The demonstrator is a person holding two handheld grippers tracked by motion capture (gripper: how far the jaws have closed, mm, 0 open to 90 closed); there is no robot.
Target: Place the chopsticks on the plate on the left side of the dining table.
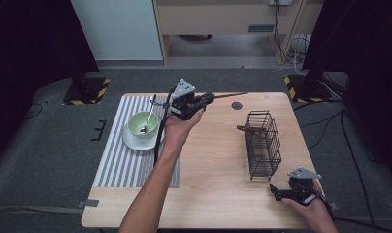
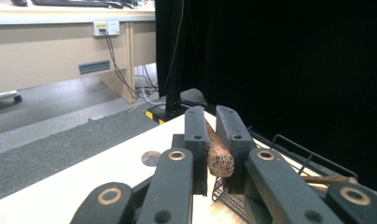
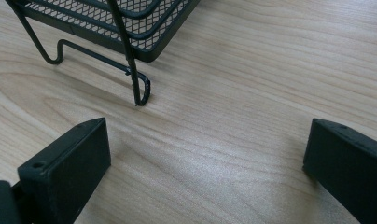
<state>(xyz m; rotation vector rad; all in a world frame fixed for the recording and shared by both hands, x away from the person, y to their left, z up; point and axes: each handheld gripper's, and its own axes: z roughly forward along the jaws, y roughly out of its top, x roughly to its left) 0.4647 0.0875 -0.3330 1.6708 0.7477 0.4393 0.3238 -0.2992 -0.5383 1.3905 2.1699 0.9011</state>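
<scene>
A hand holds my left gripper [image 1: 209, 98] above the far middle of the wooden table [image 1: 213, 170], shut on a thin brown wooden stick [image 1: 230, 95] that points right. In the left gripper view the stick's speckled butt end [image 2: 219, 159] is pinched between the jaws of the left gripper [image 2: 213, 126]. A black wire basket [image 1: 263, 143] stands on the right half of the table with another wooden stick [image 1: 246, 129] poking out of its left side. My right gripper [image 1: 276, 192] rests near the front right corner, open and holding nothing, and the right gripper [image 3: 205, 144] faces the basket's foot [image 3: 139, 91].
A green bowl [image 1: 142, 124] with a spoon [image 1: 148, 119] sits on a white saucer [image 1: 136, 142] on a striped placemat [image 1: 121, 165] at the left. A round cable hole [image 1: 236, 105] lies near the far edge. The basket [image 2: 294, 154] and its stick [image 2: 327, 178] lie right of the left jaws.
</scene>
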